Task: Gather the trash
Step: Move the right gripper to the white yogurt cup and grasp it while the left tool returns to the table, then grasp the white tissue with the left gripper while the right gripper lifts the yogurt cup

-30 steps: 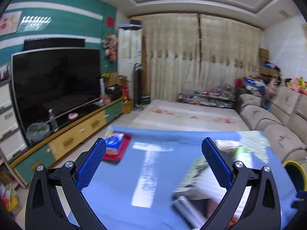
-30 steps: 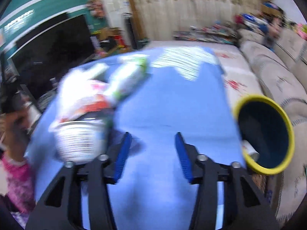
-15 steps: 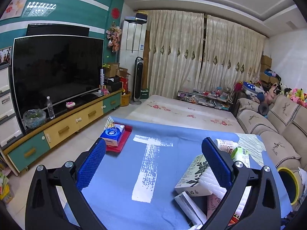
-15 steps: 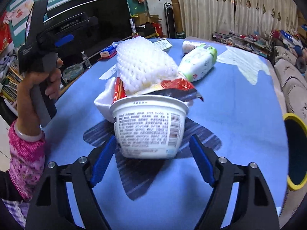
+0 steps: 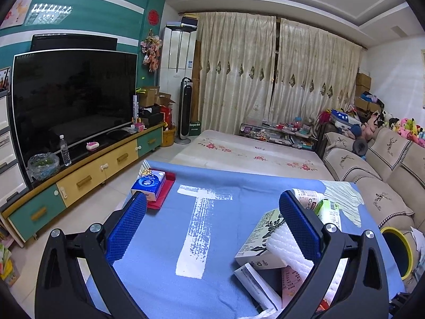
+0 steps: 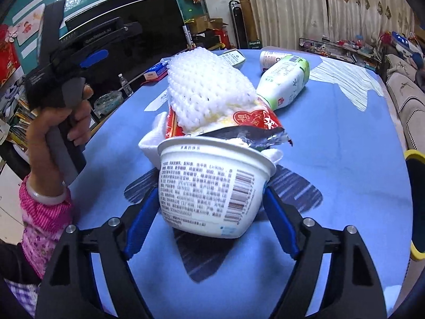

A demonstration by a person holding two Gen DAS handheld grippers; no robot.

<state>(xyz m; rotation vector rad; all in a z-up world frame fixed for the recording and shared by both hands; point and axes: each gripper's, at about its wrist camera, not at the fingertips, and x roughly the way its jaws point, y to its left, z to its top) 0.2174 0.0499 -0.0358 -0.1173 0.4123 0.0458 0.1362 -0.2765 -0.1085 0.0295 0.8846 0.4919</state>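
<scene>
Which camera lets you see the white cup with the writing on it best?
The right wrist view. The white cup sits big and close between the right tongs, so its printed label and barcode show clearly. In the left wrist view the cup is not visible; only other trash appears beside the open left tongs.

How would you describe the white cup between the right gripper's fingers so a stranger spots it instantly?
On the blue table, find the trash heap nearest the right gripper. The white cup fronts it: printed text, a barcode, torn foil lid, unlike the lying green-capped bottle behind.
</scene>
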